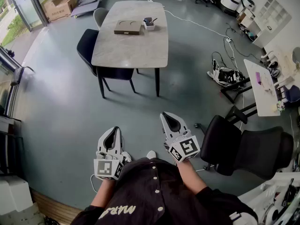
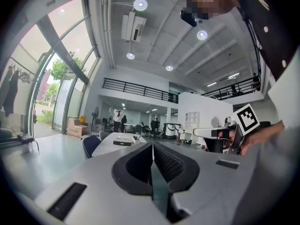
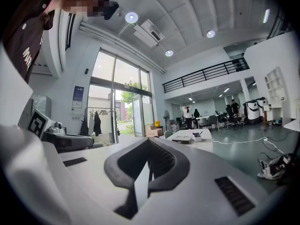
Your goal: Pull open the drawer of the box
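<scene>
The box (image 1: 128,27) is a flat brown case lying on a grey table (image 1: 131,46) far ahead of me; it also shows small in the left gripper view as the box (image 2: 123,143) and in the right gripper view as the box (image 3: 182,139). Both grippers are held close to my body, far from the table. My left gripper (image 1: 112,131) is shut with nothing in it, jaws touching (image 2: 152,146). The right gripper (image 1: 169,118) is likewise shut and empty, its jaws meeting (image 3: 149,142).
A small white cup holder (image 1: 149,23) stands next to the box. Dark chairs (image 1: 89,46) sit at the table's left side. A black office chair (image 1: 243,149) is at my right, cables and gear (image 1: 225,74) lie on the floor, and a white desk (image 1: 262,86) stands beyond.
</scene>
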### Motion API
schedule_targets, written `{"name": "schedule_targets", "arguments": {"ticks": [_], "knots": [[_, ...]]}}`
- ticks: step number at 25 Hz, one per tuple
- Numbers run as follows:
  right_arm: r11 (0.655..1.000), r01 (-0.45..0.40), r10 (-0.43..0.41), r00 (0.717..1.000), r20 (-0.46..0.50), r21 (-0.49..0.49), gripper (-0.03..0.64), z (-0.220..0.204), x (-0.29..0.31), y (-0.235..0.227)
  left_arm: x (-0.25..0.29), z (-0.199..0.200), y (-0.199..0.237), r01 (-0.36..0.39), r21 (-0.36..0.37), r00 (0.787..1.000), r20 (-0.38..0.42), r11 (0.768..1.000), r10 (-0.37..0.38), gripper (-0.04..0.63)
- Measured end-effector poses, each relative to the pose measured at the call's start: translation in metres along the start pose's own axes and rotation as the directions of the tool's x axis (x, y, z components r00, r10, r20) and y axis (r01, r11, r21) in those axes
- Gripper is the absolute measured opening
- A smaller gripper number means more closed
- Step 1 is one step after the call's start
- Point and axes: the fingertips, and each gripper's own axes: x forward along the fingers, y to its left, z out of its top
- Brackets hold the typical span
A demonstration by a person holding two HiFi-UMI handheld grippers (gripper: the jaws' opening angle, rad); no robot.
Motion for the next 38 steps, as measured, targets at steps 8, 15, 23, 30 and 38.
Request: {"name": "schedule_targets", "arguments": {"ticks": [8, 15, 23, 30, 38], "knots": [[1.0, -0.004, 0.004, 1.0, -0.003, 0.005, -0.005, -0.003, -0.009, -0.01, 0.004, -0.003, -0.014, -0.001, 0.003, 1.0, -0.001, 1.0, 0.001, 0.02], [1.0, -0.006, 0.006, 0.999, 0.047, -0.013, -0.003, 0.004, -0.021, -0.025, 0.01, -0.004, -0.03, -0.015, 0.009, 1.0, -0.002, 1.0, 0.015, 0.02], [1.0, -0.031, 0.031, 0.999, 0.04, -0.002, -0.003, -0.006, -0.039, -0.048, 0.014, -0.013, -0.052, -0.055, 0.003, 0.998, -0.001, 0.998, 0.055, 0.02], [1.0, -0.006, 0.006, 1.0, 0.023, 0.009, -0.003, -0.01, -0.028, -0.069, 0.037, -0.02, -0.049, -0.056, -0.007, 0.998, -0.021, 0.998, 0.056, 0.02], [1.0, 0.022, -0.022, 1.0, 0.004, -0.002, -0.003, -0.011, 0.031, -0.105, 0.107, -0.017, -0.013, -0.02, -0.021, 1.0, -0.021, 1.0, 0.02, 0.02]]}}
